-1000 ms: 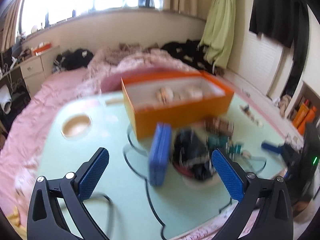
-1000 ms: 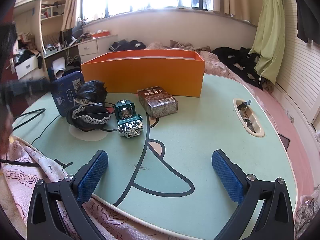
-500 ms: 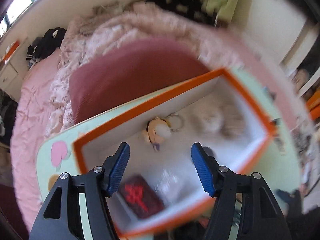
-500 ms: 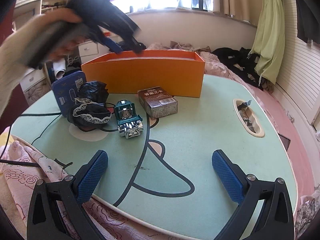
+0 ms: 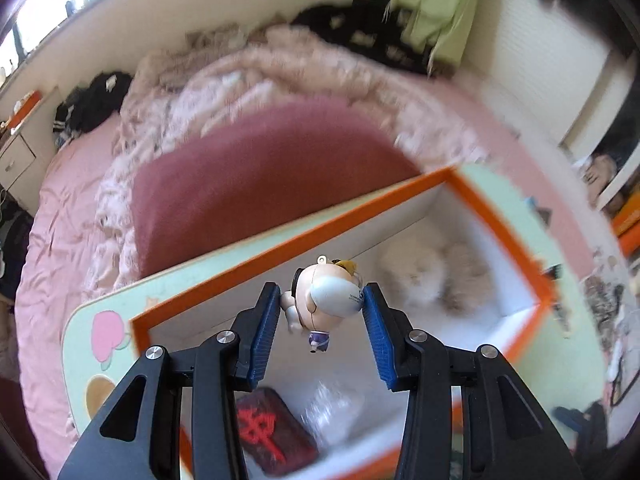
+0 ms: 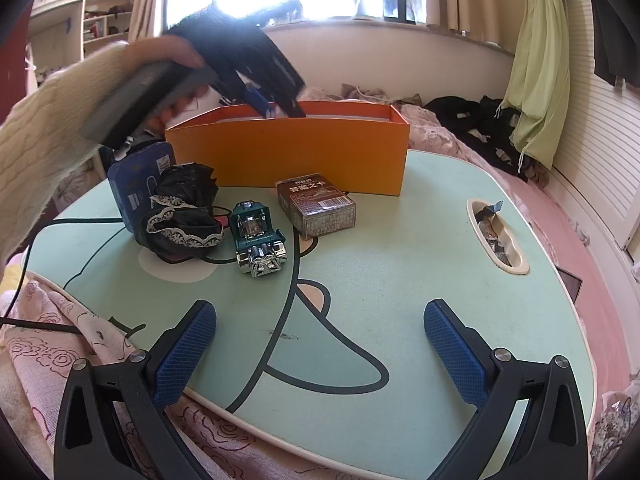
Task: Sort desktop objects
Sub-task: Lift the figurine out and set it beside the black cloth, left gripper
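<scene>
the left tool (image 5: 320, 304) is clamped on a small figurine (image 5: 326, 296), its blue pads pressing the toy from both sides, held above the open orange box (image 5: 500, 236). below the tool, on the box's white floor, lie a dark red pouch with a red mark (image 5: 272, 428) and a clear plastic wrap (image 5: 336, 404); further ahead and to the right sits a blurred fluffy cream thing (image 5: 416, 276). the box's orange rim runs just ahead of the pads.

the right tool (image 6: 320, 344) stands wide apart and holds nothing, low over the near edge of the mint counter (image 6: 400, 280), with bare counter between its pads. ahead of it stand a teal and chrome toy (image 6: 258, 240), a brown card box (image 6: 318, 204), a black lace-trimmed bundle (image 6: 180, 216) and a blue case (image 6: 136, 180), all on the near side of the orange box. right of it, a recessed tray (image 6: 516, 268) holds small wrappers.
</scene>
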Action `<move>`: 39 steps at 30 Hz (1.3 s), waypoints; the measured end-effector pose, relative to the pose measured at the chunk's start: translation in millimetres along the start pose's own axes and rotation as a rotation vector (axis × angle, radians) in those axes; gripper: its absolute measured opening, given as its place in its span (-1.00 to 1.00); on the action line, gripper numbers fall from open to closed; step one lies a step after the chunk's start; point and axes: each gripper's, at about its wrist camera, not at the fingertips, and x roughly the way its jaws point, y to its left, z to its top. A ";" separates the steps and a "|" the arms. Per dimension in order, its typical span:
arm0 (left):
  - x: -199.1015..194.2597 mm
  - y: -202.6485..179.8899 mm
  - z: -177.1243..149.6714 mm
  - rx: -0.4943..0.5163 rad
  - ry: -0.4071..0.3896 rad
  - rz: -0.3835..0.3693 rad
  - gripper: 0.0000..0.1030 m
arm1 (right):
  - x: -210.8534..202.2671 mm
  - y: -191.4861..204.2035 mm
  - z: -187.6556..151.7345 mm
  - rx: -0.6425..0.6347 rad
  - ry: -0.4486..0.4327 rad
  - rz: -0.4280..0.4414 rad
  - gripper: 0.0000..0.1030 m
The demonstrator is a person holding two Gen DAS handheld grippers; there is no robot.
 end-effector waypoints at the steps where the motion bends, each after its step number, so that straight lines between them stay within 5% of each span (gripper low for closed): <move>1: -11.7 -0.6 -1.6 -0.001 -0.024 -0.016 -0.15 | 0.1 0.0 -0.1 0.000 0.000 0.000 1.00; 5: -76.0 -15.4 -24.0 0.037 -0.151 -0.094 -0.15 | 0.6 -0.3 0.7 0.000 0.000 0.000 1.00; 8: -98.6 -30.2 -54.8 0.080 -0.158 -0.145 -0.15 | 0.7 -0.2 0.6 0.000 0.000 0.000 1.00; 16: -51.3 -44.2 -99.1 0.062 -0.022 -0.125 -0.15 | 0.8 -0.2 0.1 0.001 -0.001 0.000 1.00; 21: -69.4 -41.4 -110.7 0.022 -0.121 -0.082 -0.12 | 1.0 0.0 0.0 0.001 -0.001 -0.001 1.00; 26: -114.0 -27.0 -129.5 0.011 -0.250 -0.057 0.47 | 1.0 0.0 -0.3 0.002 -0.002 -0.001 1.00; 29: -134.3 -17.1 -153.4 0.004 -0.300 -0.029 0.62 | 1.0 0.0 -0.4 0.002 -0.002 -0.001 1.00; 35: -101.9 -13.8 -215.2 -0.025 -0.185 0.006 0.62 | 1.3 -0.1 -0.1 0.002 -0.002 -0.003 1.00; 39: -72.7 -18.5 -224.3 -0.050 -0.121 0.035 0.62 | 1.1 -0.5 -0.7 0.003 -0.002 -0.001 1.00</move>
